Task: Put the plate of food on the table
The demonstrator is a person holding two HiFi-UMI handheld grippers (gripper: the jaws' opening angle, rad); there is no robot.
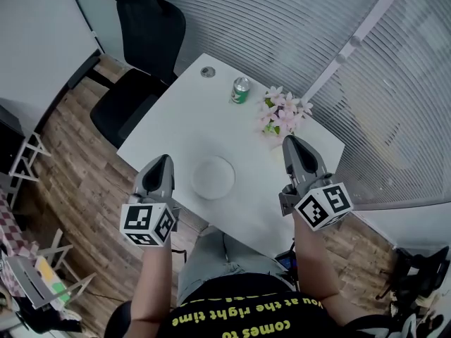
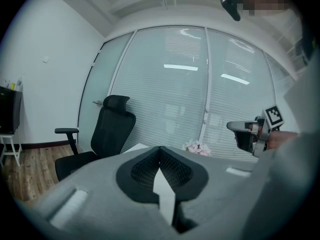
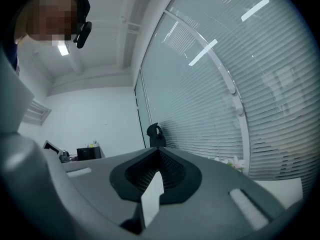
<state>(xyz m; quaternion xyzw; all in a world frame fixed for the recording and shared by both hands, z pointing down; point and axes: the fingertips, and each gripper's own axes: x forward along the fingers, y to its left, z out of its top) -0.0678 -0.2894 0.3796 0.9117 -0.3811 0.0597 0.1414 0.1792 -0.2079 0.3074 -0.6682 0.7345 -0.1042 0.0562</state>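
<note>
- The left gripper (image 1: pixel 164 160) and the right gripper (image 1: pixel 292 144) hang above the near side of the white worktop (image 1: pixel 169 125), one on each side of the plate. Both have their fingers clenched tip to tip on nothing.
- The white plate (image 1: pixel 213 177) lies on the worktop between them, closer to the person's edge than to the far one, and neither gripper touches it. No food can be made out on it from the head view.
- Judged risk: a knock from a clenched gripper toward the person could slide the plate off onto the wooden floor (image 1: pixel 77 167). A pinch on one side of the thin rim alone could tip it.
- The plate is round, so it has no long axis and points no way. It sits flat, face up.
- Farther off, the green can (image 1: pixel 241 90) and the pink flowers (image 1: pixel 282 113) stand well apart from the plate. A long careless sweep could topple them.
- The black office chair (image 1: pixel 144 41) stands beyond the far corner, out of the way.
</note>
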